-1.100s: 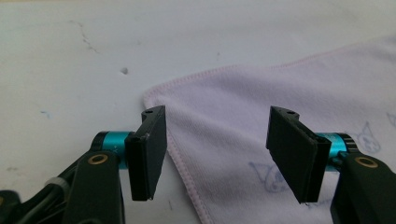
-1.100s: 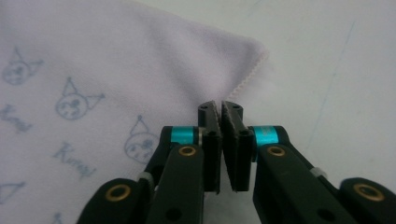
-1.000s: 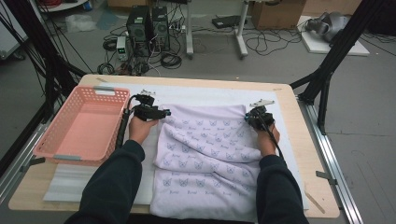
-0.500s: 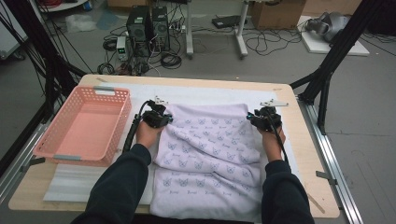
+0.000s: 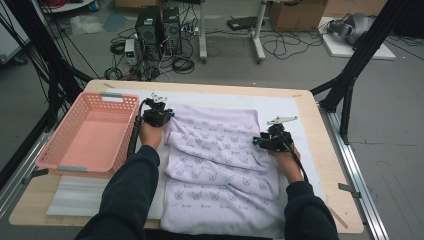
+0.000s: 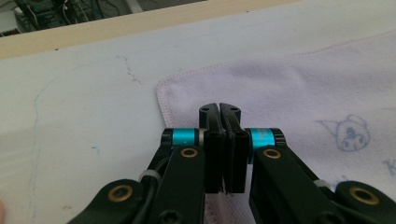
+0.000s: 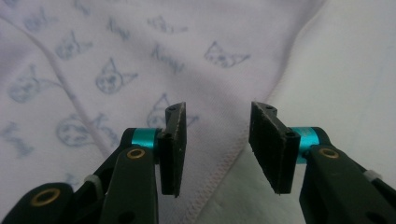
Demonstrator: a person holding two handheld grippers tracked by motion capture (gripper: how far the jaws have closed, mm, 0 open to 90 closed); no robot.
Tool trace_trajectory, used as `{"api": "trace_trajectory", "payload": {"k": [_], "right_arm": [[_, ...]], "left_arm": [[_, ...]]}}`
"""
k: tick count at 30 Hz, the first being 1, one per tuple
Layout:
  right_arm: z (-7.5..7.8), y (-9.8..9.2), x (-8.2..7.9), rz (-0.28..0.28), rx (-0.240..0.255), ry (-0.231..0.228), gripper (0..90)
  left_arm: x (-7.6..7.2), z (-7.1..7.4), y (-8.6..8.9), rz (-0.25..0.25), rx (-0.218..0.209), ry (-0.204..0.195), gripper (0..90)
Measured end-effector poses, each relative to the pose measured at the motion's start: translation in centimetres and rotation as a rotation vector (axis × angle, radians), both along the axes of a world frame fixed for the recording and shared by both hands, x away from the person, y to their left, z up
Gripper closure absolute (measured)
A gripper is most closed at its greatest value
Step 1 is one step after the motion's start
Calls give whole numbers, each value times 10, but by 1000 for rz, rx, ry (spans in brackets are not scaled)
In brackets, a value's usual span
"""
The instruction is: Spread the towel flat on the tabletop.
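Our right gripper [image 5: 261, 142] has slid nearer us along the towel [image 5: 220, 165] beside the pink basket [image 5: 85, 131], its jaws just opening, empty, over the hem; our left gripper [image 5: 168, 114], jaws together, seemingly pins the far corner for folding.

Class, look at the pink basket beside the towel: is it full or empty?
Empty. The high view shows the pink basket with its bare floor visible and nothing inside; the towel lies on the table beside it.
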State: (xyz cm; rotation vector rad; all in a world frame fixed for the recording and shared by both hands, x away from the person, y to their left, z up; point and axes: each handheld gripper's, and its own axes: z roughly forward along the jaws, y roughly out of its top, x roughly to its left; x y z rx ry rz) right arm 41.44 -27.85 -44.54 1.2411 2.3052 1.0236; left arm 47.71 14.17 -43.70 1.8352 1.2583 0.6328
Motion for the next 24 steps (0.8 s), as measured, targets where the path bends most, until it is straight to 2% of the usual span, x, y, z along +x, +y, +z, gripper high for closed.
{"api": "trace_trajectory", "payload": {"k": [1, 2, 3, 5, 6, 8, 10, 13, 15, 18, 19, 22, 24], "right_arm": [[1, 0, 1, -7, -8, -4, 651], [1, 0, 2, -11, -10, -6, 769], [1, 0, 3, 6, -7, -7, 824], [1, 1, 5, 27, -39, -32, 860], [1, 1, 5, 20, -51, -42, 865], [0, 0, 6, -10, -81, -76, 866], [-1, -3, 8, -53, -107, -109, 867], [-3, -12, 13, -127, -127, -144, 867], [-4, -18, 16, -191, -139, -157, 866], [-4, -27, 17, -257, -69, -159, 842], [-3, -28, 17, -256, -59, -164, 818], [4, -28, 11, -241, -35, -164, 711], [10, -30, 6, -222, -11, -159, 636]], "left_arm": [[1, 0, 0, 4, -14, -2, 879], [1, -1, 1, 8, -28, 2, 879], [1, -1, 1, 10, -37, 6, 879], [1, -2, 1, 12, -47, 11, 876], [1, -2, 0, 14, -50, 12, 865], [1, -1, 1, 16, -81, 24, 780], [0, -1, 2, 13, -107, 46, 652], [-2, 0, 3, -18, -153, 77, 506], [-6, 1, 1, -58, -161, 95, 464], [-12, 5, -6, -120, -158, 113, 416], [-16, 6, -8, -130, -171, 96, 415], [-27, 7, -11, -159, -204, 88, 414], [-34, 8, -13, -194, -208, 114, 407]]}}
